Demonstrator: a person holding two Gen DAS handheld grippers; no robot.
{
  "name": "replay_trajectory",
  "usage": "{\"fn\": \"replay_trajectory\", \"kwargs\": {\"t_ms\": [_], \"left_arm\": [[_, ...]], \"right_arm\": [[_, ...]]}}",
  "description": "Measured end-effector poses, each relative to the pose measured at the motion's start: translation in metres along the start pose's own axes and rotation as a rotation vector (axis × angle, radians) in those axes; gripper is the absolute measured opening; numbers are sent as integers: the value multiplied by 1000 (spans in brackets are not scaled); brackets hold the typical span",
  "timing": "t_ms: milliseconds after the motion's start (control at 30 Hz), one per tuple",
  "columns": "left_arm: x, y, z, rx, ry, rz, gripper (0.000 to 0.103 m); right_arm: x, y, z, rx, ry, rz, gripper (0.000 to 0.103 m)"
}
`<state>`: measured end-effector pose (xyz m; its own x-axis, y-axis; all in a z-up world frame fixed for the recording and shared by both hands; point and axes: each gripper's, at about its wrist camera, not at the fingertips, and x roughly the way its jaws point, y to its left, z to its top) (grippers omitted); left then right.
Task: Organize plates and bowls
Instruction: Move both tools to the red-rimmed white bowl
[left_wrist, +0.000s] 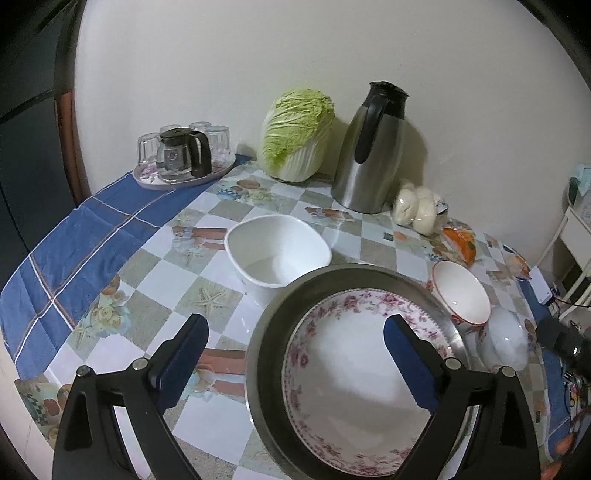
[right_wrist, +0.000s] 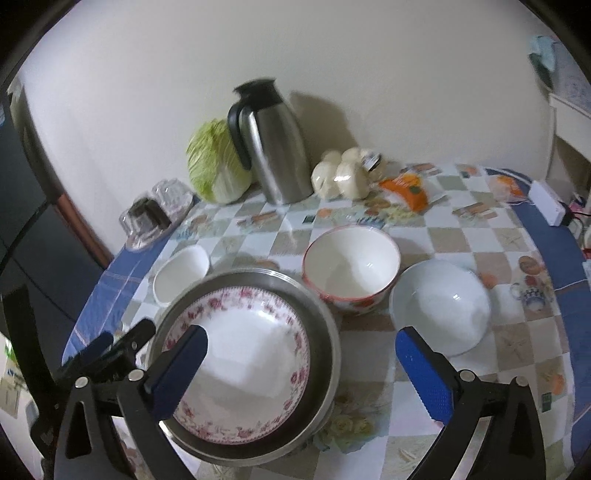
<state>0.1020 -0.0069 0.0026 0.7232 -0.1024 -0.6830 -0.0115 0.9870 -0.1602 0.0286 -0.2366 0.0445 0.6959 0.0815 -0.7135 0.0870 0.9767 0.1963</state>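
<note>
A plate with a pink floral rim (left_wrist: 354, 387) lies inside a round metal dish (left_wrist: 273, 325) at the near side of the table. My left gripper (left_wrist: 295, 323) is open above it, with one blue finger over the plate and the other over the tablecloth to the left. Behind the dish stands a white squarish bowl (left_wrist: 277, 251). A red-rimmed bowl (left_wrist: 461, 291) and a plain white bowl (left_wrist: 506, 339) sit to the right. My right gripper (right_wrist: 301, 334) is open and holds nothing. It hovers between the floral plate (right_wrist: 243, 369) and the white bowl (right_wrist: 439, 306), with the red-rimmed bowl (right_wrist: 351, 266) ahead.
Along the wall stand a cabbage (left_wrist: 295, 136), a steel jug (left_wrist: 373, 155), a bag of buns (left_wrist: 417, 210) and an orange packet (left_wrist: 461, 240). A tray with glasses and a glass teapot (left_wrist: 181, 155) sits at the far left on blue cloth. A white power strip (right_wrist: 546, 201) lies at the right edge.
</note>
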Motion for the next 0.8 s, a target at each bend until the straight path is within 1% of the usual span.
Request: {"fn": "replay_trajectory", "kwargs": {"t_ms": [100,133,233,400,467,533,633,733,800], "left_arm": [[-1,-2,1,-2,5,-52,96],[-1,-4,1,1,0,-59,96],[-2,-8,3,22,-10,-57,96],[8,-12,11,9,23,-67,96],[13,-16,18,29,20,-45,96],[15,-18,27,48,11,-40,96],[19,-26,40,85,17,-49,96],[24,-41,51,145,44,-71,96],[29,-52,56,188,64,-80,96]], "right_arm": [[-8,-5,8,28,-15,-6,103],[-8,-7,11,41,-12,-3,103],[-10,-12,18,76,-6,22,103],[-11,-18,32,76,-8,12,103],[-10,-22,37,67,-7,9,103],[-9,-28,40,59,-3,-20,103],[-6,-39,45,76,-4,-42,103],[-5,-54,51,114,-7,-55,103],[-4,-58,54,116,-8,-60,103]]}}
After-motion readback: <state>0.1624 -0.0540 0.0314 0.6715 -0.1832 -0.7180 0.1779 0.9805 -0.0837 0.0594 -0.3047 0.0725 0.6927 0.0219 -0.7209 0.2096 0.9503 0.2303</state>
